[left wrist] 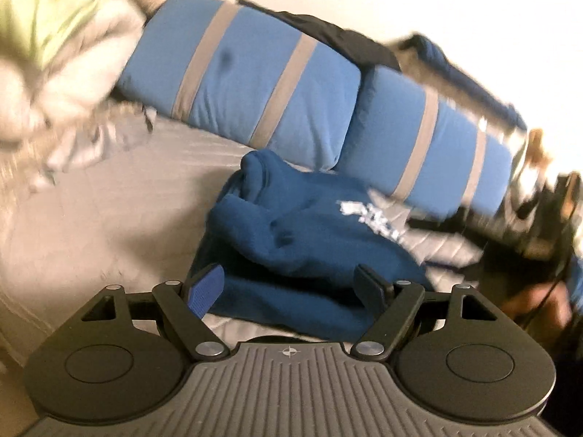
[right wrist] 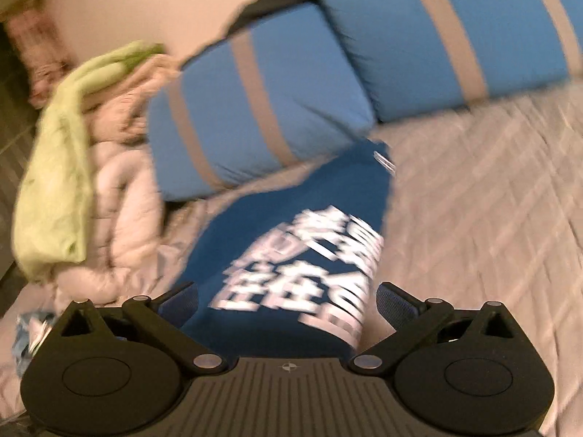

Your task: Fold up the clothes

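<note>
While a dark blue printed sweatshirt [right wrist: 291, 255] is spread on the grey quilted bedspread [right wrist: 473, 200], two blue grey-striped pillows [left wrist: 247, 83] are seen just behind it. Beside the pillows a rumpled pale comforter [right wrist: 120, 196] with a green cloth [right wrist: 54, 182] is piled. Both the left gripper [left wrist: 291, 284] and the right gripper [right wrist: 288, 302] are held wide over the sweatshirt, nothing gripped.

You're working over a bed [right wrist: 492, 189] with a pale quilted cover, two blue pillows with grey stripes [right wrist: 255, 109] propped against a plain light wall [right wrist: 145, 0]. There's a rumpled pinkish-white comforter [right wrist: 120, 200] with a lime-green blanket [right wrist: 54, 182] piled at the side. Warm, dim-ish light.
</note>
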### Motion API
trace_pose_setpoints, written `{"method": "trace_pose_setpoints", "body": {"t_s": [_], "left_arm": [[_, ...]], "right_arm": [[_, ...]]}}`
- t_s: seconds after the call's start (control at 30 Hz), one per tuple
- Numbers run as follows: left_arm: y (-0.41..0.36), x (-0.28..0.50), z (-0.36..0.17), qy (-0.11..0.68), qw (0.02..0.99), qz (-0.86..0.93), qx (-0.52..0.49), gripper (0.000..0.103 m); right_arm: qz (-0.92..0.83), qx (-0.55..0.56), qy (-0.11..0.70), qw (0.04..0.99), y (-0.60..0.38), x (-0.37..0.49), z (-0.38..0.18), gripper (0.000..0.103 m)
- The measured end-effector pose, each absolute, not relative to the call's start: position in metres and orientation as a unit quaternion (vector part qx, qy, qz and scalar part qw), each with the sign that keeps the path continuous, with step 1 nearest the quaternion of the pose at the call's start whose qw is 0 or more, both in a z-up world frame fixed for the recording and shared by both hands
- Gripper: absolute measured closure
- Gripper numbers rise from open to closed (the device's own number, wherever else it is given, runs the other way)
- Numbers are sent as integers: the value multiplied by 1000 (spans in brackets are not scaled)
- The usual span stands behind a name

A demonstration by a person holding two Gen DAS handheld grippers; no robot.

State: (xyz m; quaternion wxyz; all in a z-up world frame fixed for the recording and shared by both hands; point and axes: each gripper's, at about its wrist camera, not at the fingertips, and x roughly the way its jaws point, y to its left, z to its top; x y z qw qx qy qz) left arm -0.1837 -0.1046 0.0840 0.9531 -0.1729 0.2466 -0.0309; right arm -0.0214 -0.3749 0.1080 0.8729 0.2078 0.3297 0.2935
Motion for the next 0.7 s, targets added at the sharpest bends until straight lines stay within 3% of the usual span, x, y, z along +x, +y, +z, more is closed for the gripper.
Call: {"method": "trace_pose_setpoints", "body": {"t_s": [0.27,0.57,0.7], "left_arm": [[-69,-139,127,234,948,-87,-198,25],[-54,-29,106,391,877,-142,-240,26],[-45,-9,87,421,858,-134,-262,28]], "right_arm": [[275,183,332,884,-369,-22,104,0],[273,203,324,883,-378,-23,104,0],[274,207,330,879,-379,-20,102,0]]}}
